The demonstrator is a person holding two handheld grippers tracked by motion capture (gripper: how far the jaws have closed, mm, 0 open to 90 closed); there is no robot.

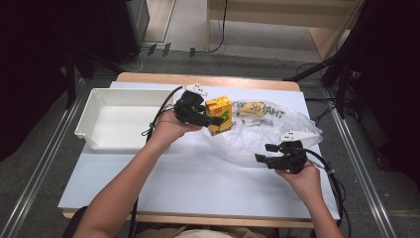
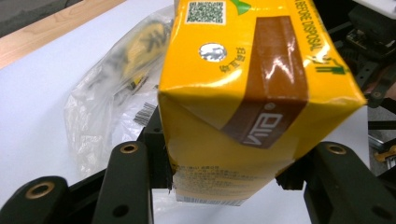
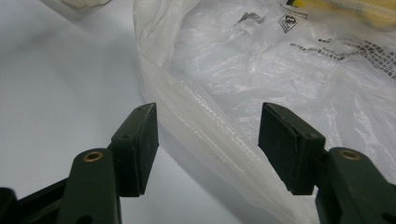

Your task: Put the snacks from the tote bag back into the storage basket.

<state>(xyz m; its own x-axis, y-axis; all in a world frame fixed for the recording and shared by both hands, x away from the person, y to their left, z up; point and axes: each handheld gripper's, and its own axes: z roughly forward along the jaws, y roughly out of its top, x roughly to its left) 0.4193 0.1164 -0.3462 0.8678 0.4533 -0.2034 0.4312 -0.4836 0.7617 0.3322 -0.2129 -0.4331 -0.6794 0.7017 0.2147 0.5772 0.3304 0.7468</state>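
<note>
- Carton (image 1: 219, 114): held clear of the table (image 1: 198, 183) at the bag (image 1: 267, 131) mouth, right of the tray (image 1: 119, 119).
- Left gripper (image 1: 214, 119): pads pinch the carton's two broad faces near one end.
- Carton likely stiff yet crushable, glossy, moderately heavy if full; grip flat faces, moderate force.
- Right gripper (image 1: 262, 152): jaws spread, astride the bag's rim without pressing; film is thin, limp, slippery.

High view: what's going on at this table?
A person works two handheld grippers. The left gripper is clamped on a yellow drink carton, held beside the mouth of a clear plastic bag. The right gripper sits open at the bag's near edge, its jaws either side of the rim without pinching it. A white tray stands to the left.
</note>
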